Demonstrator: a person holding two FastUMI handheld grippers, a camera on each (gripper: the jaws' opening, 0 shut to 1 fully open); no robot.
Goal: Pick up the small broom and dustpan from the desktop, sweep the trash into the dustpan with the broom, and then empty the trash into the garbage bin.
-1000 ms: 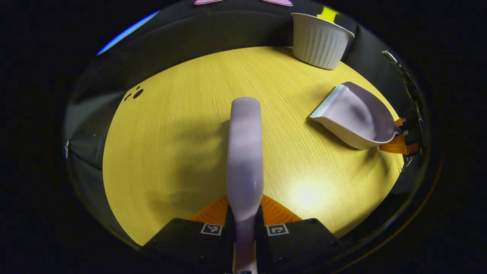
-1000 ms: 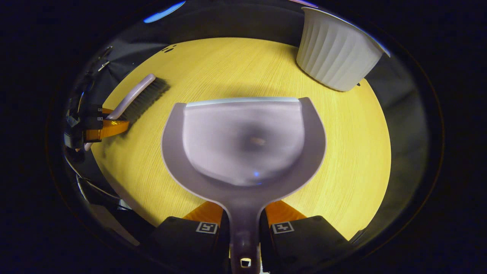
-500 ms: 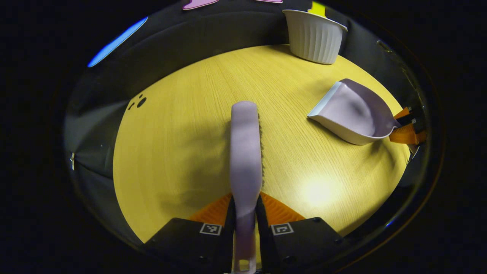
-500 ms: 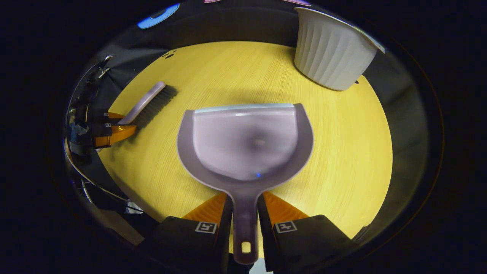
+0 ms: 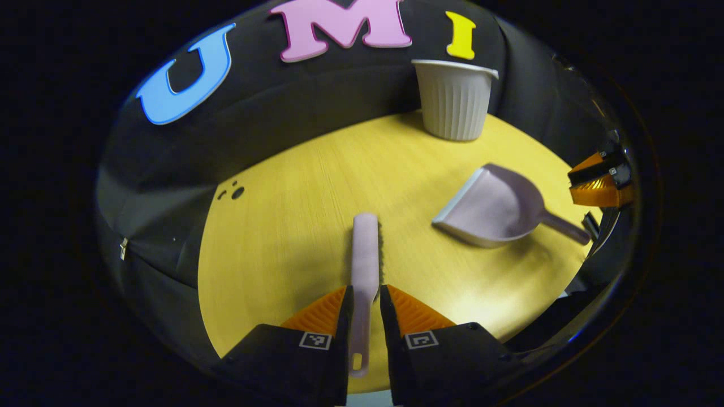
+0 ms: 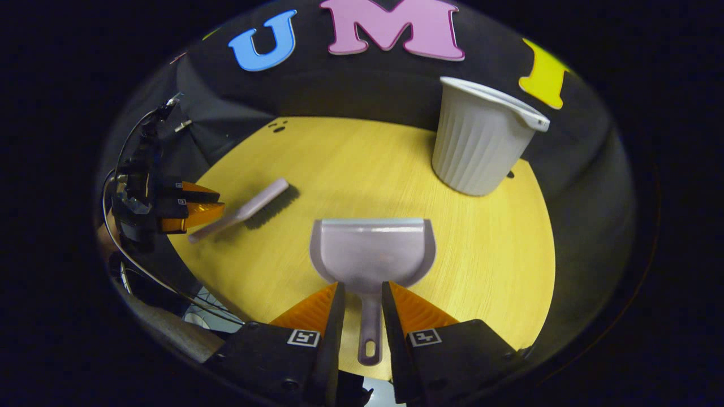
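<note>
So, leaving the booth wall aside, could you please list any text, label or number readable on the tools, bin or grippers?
No readable words, labels or numbers on the lilac plastic broom, lilac plastic dustpan or white ribbed bin.
Square black-and-white markers on left gripper and right gripper: coded patterns, no text.

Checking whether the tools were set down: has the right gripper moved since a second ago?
Yes. The right gripper has backed away from the dustpan and garbage bin, both smaller now.

Left gripper [image 5: 365, 308]: black body, square coded tags, ribbed finger faces. Right gripper [image 6: 362, 305]: same; thin cables trail.
</note>
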